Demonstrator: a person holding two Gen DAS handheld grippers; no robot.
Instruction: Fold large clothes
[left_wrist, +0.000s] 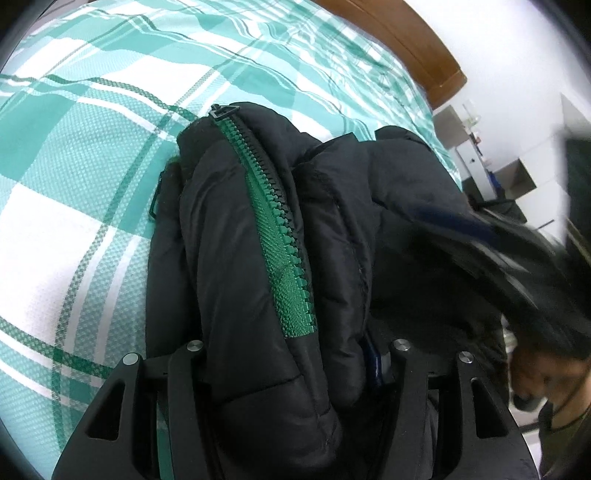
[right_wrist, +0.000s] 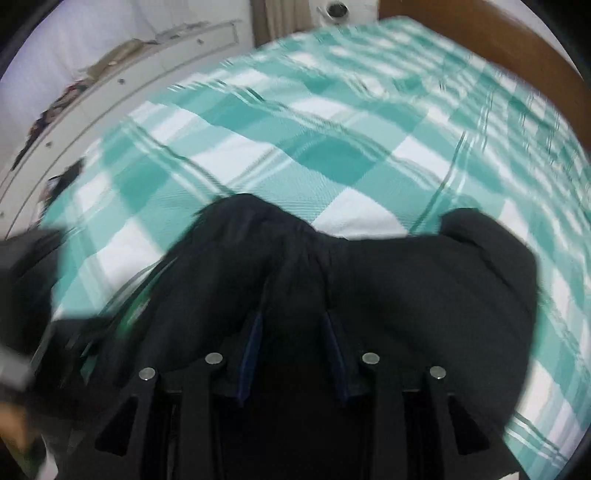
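A black puffer jacket (left_wrist: 229, 229) with a green zipper (left_wrist: 280, 236) lies bunched on the bed. A thick fold of it fills the jaws of my left gripper (left_wrist: 291, 350), which is shut on it. The padding hides most of the fingers; only one blue pad (left_wrist: 373, 360) peeks out. In the blurred right wrist view, my right gripper (right_wrist: 293, 325) is shut on a ridge of the same jacket (right_wrist: 424, 295), pinched between its blue pads (right_wrist: 255, 332). The right gripper (left_wrist: 480, 236) also shows as a dark blur over the jacket's right side in the left wrist view.
A teal and white plaid bedsheet (left_wrist: 92, 184) (right_wrist: 332, 147) spreads beyond the jacket. A brown wooden headboard (left_wrist: 406, 44) (right_wrist: 517, 48) borders it. A person's head (left_wrist: 554, 350) is close at the right. White cupboards (right_wrist: 110, 74) stand past the bed's left edge.
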